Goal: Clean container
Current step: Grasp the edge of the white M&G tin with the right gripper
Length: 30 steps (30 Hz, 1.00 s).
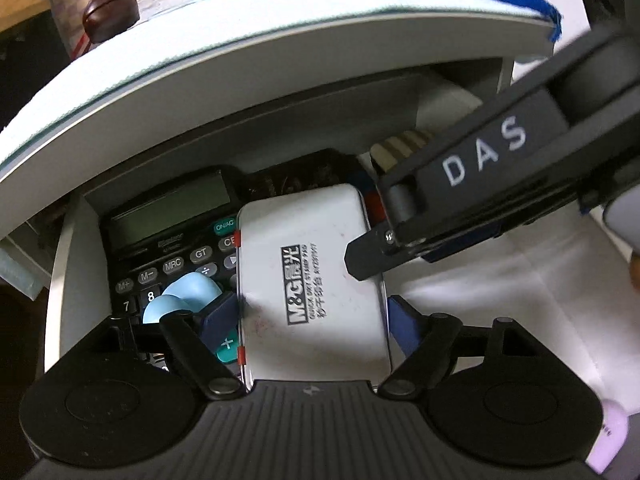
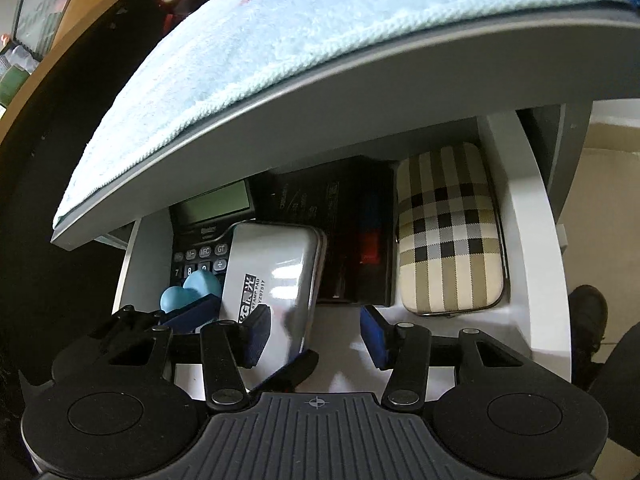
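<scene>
The left hand-held gripper [image 1: 314, 316] is clamping the white stamp pad tin [image 1: 312, 280] across its width — both blue pads [image 1: 220, 316] are pressing on its long sides, holding it tilted over the open drawer [image 2: 532, 216]. Beyond the tin and to its left, a black calculator [image 1: 168, 236] is lying in the drawer, with a light blue heart-shaped piece [image 1: 188, 294] on its keys. The right hand-held gripper [image 2: 316, 332] is hanging with its jaws apart — its left pad [image 2: 258, 336] is sitting in front of the tin's face, its right pad clear of everything. Ahead and to its right, a checked case [image 2: 448, 228] is resting in the drawer. A pale blue towel [image 2: 320, 32] is covering the bench [image 2: 400, 92] above.
</scene>
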Motion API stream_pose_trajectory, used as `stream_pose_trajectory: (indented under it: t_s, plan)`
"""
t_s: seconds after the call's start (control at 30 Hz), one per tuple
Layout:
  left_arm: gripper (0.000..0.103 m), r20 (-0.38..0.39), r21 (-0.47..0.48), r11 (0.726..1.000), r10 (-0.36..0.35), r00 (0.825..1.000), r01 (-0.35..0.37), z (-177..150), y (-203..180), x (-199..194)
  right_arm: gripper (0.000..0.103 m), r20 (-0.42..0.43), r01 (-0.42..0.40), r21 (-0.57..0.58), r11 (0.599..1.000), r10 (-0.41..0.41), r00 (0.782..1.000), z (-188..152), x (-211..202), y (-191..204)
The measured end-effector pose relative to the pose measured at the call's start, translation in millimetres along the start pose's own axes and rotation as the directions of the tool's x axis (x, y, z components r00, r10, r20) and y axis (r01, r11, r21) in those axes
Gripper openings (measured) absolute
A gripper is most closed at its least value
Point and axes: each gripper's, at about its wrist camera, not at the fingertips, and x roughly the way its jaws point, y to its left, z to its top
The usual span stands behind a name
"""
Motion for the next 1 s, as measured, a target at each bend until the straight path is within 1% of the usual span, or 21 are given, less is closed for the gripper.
stream_pose_trajectory:
  t_s: [0.1, 0.23, 0.4, 0.6, 0.7, 0.77, 0.9, 1.0]
  plan:
    - [0.085, 0.006, 0.024, 1.0, 0.016, 1.0, -0.016, -2, -3, 1, 0.053, -0.001, -0.009, 0.005, 1.0, 0.009, 1.0, -5, -3, -1]
    - [0.08, 0.024, 0.001, 0.999, 0.036, 0.999, -0.036, -3, 2, -3, 0.053, -0.007, -0.024, 0.008, 1.0, 0.024, 1.0, -12, -5, -1]
    - [0.08, 0.032, -0.083, 0.996, -0.016, 0.999, 0.018, 1, 15, -5, 0.053, -0.011, -0.055, 0.035, 0.998, 0.055, 0.998, -19, -6, -4]
    - [0.08, 0.07, -0.123, 0.987, -0.098, 0.993, 0.106, 7, 19, -21, 0.053, -0.002, -0.119, 0.062, 0.991, 0.119, 0.993, -24, -7, -3]
    - [0.08, 0.07, -0.137, 0.98, -0.134, 0.989, 0.142, 12, 19, -24, 0.053, 0.0, -0.15, 0.089, 0.985, 0.151, 0.989, -27, -7, -5]
    - [0.08, 0.071, -0.133, 0.979, -0.145, 0.987, 0.154, 14, 16, -27, 0.052, -0.002, -0.166, 0.104, 0.981, 0.167, 0.986, -30, -6, -5]
    - [0.08, 0.075, -0.141, 0.971, -0.182, 0.98, 0.191, 14, 12, -34, 0.04, 0.003, -0.218, 0.147, 0.965, 0.22, 0.976, -31, -16, -16]
    - [0.08, 0.095, -0.114, 0.976, -0.176, 0.98, 0.186, 15, 10, -45, 0.038, 0.02, -0.254, 0.174, 0.951, 0.255, 0.967, -30, -23, -19]
